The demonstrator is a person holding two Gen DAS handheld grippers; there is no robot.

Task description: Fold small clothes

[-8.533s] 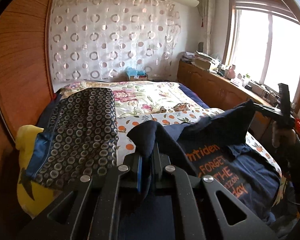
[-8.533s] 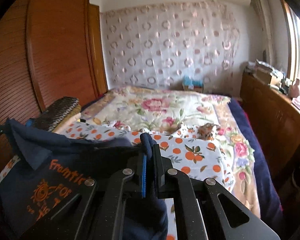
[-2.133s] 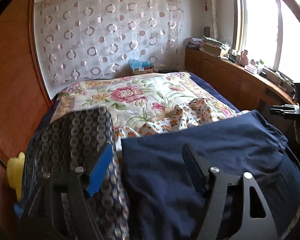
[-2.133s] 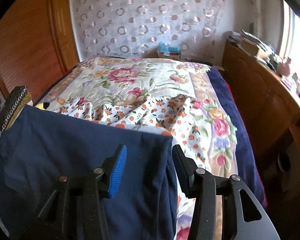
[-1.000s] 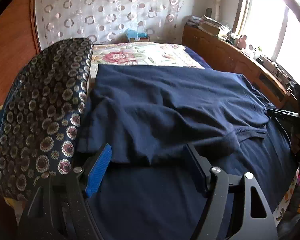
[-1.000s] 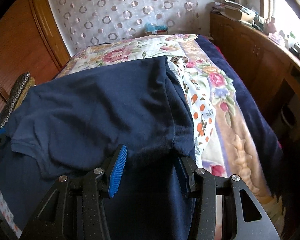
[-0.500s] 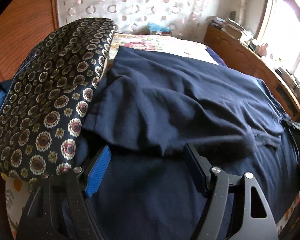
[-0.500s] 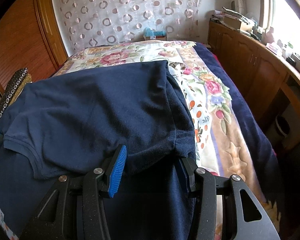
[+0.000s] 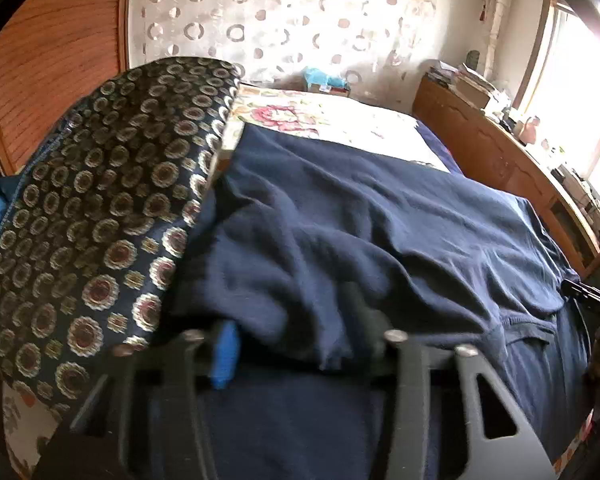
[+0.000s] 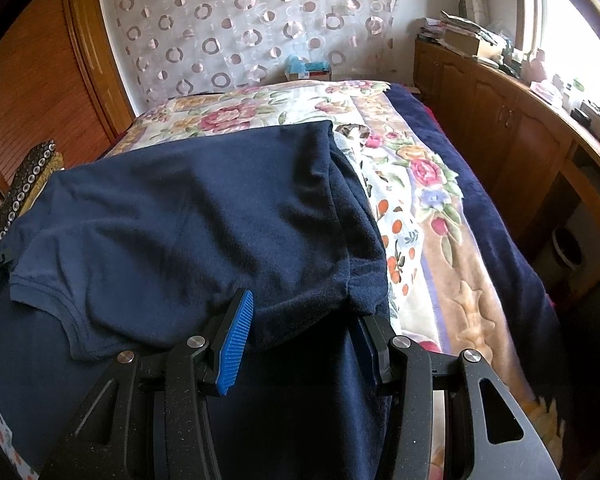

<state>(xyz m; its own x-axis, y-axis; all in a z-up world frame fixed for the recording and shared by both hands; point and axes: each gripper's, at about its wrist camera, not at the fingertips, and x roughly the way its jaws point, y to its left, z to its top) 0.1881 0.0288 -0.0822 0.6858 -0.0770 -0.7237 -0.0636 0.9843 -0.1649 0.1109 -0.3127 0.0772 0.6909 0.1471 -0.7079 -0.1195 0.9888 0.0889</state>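
Note:
A navy T-shirt [image 9: 380, 220] lies spread on the bed, its far part folded back over the near part. In the left wrist view, my left gripper [image 9: 296, 336] sits at the near left edge of that fold. Its jaws are closing with a bunch of the navy cloth between them, and the fingers are blurred. The same shirt [image 10: 180, 220] fills the right wrist view, where my right gripper [image 10: 304, 340] stands open astride the fold's near right corner. Its blue pad [image 10: 236, 340] rests beside the cloth without squeezing it.
A dark cloth with round motifs [image 9: 100, 200] is piled close on the left of the shirt. The floral bedspread [image 10: 420, 184] shows beyond and to the right. A wooden cabinet [image 10: 520, 140] runs along the right wall and a wooden wardrobe [image 9: 52, 60] stands on the left.
The left gripper's jaws have drawn closer together around the fold's edge, and its view has rolled slightly. The right gripper has kept still and just as wide.

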